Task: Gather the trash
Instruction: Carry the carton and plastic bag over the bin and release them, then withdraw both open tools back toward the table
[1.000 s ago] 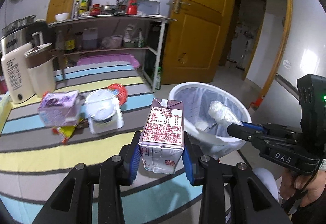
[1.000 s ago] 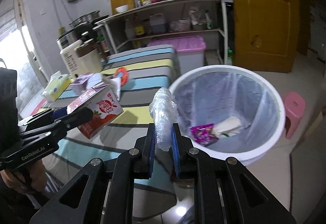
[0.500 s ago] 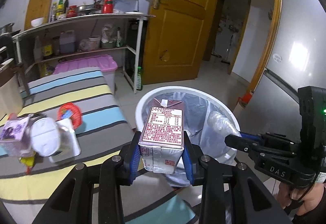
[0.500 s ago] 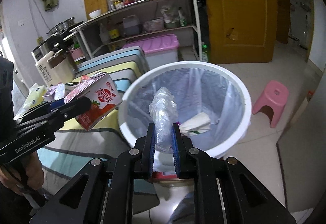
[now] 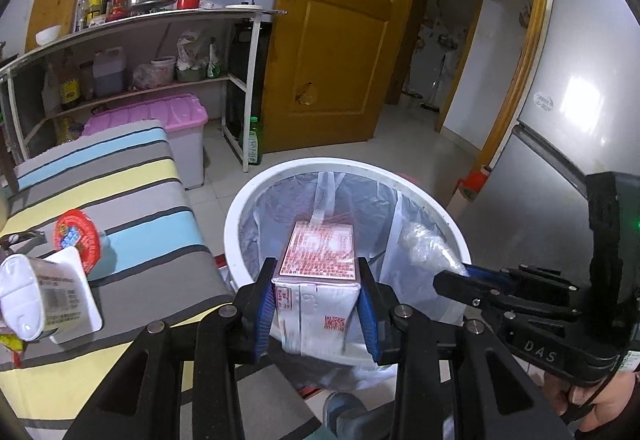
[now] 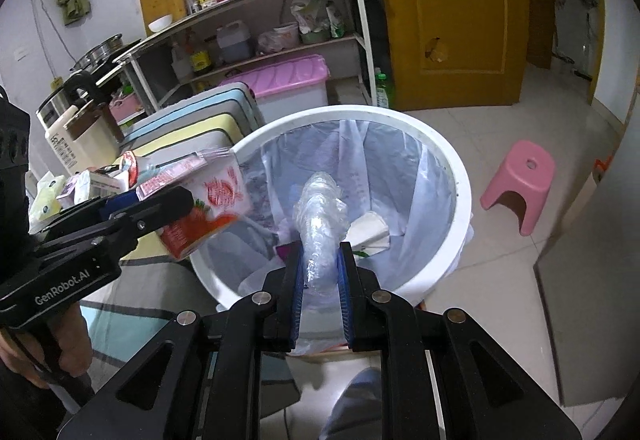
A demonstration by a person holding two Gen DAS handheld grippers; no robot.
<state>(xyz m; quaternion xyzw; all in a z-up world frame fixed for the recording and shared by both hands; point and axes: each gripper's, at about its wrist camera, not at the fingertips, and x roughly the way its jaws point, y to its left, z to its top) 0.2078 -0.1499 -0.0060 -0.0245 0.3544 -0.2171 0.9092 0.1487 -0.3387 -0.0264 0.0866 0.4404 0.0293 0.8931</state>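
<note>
Now I have trash in both tools, and both hang over the white bin (image 6: 460, 176) with its clear bag; my left gripper (image 5: 316, 304) is pinching a drink carton (image 5: 318, 280) by its two flat sides, and my right gripper (image 6: 320, 276) is squeezed in on a wad of clear plastic wrap (image 6: 318, 224); the carton looks light and I think it is empty, so it may dent if I squeeze hard; its skin looks smooth and could slip, so the flat sides near the middle are the best place to hold, and that is where the pads sit; the wrap is soft and very light, and it squashes; I guess it may cling to the pads when I let go, so a small shake could help

My left camera shows the striped table (image 5: 132, 200) beside the bin, where more trash waits: a white tub (image 5: 48, 300) on its side and a red round lid (image 5: 78, 236); it also shows the right tool from the side, with the wrap poking out past its tips; my right camera looks down into the bin and shows some trash on the bottom; it also shows the red fruit picture on the carton and a pink stool (image 6: 520, 180) on the floor
</note>
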